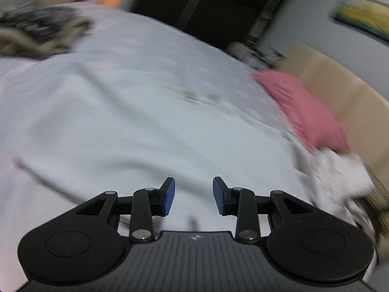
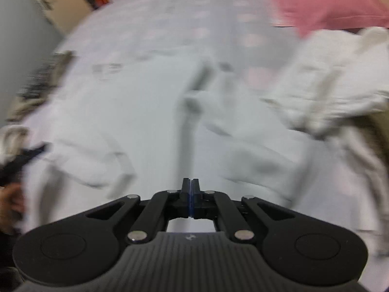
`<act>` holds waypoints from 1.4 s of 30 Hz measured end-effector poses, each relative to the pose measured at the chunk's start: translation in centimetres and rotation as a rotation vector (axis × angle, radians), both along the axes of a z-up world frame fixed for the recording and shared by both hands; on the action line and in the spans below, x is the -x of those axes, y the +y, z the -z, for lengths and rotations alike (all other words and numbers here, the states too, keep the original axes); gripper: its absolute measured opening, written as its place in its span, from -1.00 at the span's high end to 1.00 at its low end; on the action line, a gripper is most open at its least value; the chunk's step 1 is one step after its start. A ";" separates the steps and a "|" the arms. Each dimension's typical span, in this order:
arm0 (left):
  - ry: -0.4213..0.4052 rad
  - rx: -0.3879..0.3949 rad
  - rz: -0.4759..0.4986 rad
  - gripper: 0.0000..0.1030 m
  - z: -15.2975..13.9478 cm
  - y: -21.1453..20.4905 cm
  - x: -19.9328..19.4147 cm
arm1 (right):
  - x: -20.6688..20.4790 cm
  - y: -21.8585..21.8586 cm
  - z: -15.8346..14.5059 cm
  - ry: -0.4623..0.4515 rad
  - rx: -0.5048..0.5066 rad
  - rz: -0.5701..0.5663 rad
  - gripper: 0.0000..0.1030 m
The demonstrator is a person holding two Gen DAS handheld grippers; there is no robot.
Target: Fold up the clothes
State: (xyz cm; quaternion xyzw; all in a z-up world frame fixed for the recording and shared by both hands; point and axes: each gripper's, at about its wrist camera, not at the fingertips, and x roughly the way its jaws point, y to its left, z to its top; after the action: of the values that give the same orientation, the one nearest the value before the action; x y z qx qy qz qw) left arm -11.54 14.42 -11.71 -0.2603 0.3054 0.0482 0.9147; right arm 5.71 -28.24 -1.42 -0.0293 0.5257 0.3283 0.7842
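Note:
A pale grey-white garment (image 1: 136,112) lies spread across the bed, blurred by motion. My left gripper (image 1: 193,194) hovers over its near part, open, with nothing between the blue pads. In the right wrist view the same pale garment (image 2: 136,112) shows sleeves and a long crease running away from the tips. My right gripper (image 2: 190,185) is shut right at the near end of that crease; no cloth shows between its pads. A crumpled white garment (image 2: 335,80) lies to the right, also seen as the white heap (image 1: 340,177) in the left wrist view.
A pink pillow (image 1: 304,112) lies at the bed's right side against a tan headboard (image 1: 340,85). A dark patterned cloth pile (image 1: 36,29) sits at the far left. The bedsheet (image 2: 206,12) has faint pink dots. A hand (image 2: 9,202) shows at the left edge.

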 end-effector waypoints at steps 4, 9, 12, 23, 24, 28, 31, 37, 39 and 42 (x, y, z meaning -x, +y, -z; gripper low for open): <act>-0.038 0.005 0.162 0.37 -1.0 -4.4 -0.3 | 0.5 3.1 -1.2 -0.042 -0.020 -0.030 0.99; -0.044 0.001 0.279 0.26 -1.5 -7.8 -0.3 | -0.5 5.3 1.8 -0.301 0.356 0.095 -0.35; -0.027 0.011 0.278 0.26 -1.1 -7.8 -0.1 | -1.3 5.5 5.5 -0.238 0.443 0.118 -0.28; -0.048 0.020 0.351 0.25 -2.0 -10.1 -1.0 | -3.0 1.5 2.1 -0.149 0.265 0.300 0.87; -0.051 0.020 0.359 0.26 -2.1 -10.3 -1.1 | -2.7 0.7 0.4 -0.136 0.170 0.339 0.87; -0.067 0.018 0.396 0.20 -2.7 -11.5 -1.6 | -1.4 -0.6 -2.7 -0.052 -0.092 0.361 0.87; -0.105 -0.030 0.442 0.01 -3.7 -13.5 -2.3 | -1.0 0.3 -2.9 0.007 -0.160 0.302 0.87; -0.156 -0.105 0.499 -0.09 -4.9 -17.0 -4.2 | 0.3 2.7 -3.5 0.010 -0.189 0.175 0.87; -0.156 -0.127 0.502 -0.09 -4.9 -17.9 -4.8 | 0.7 3.2 -3.5 0.004 -0.188 0.136 0.87; -0.153 -0.141 0.513 -0.09 -4.8 -18.8 -5.7 | 1.1 3.4 -3.5 0.006 -0.193 0.095 0.87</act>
State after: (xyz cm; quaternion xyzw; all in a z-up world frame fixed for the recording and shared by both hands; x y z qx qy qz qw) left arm -5.84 -4.35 -6.89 -0.1131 0.2875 -0.1836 0.9332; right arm 4.61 -24.84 2.08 0.0725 0.4946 0.3400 0.7966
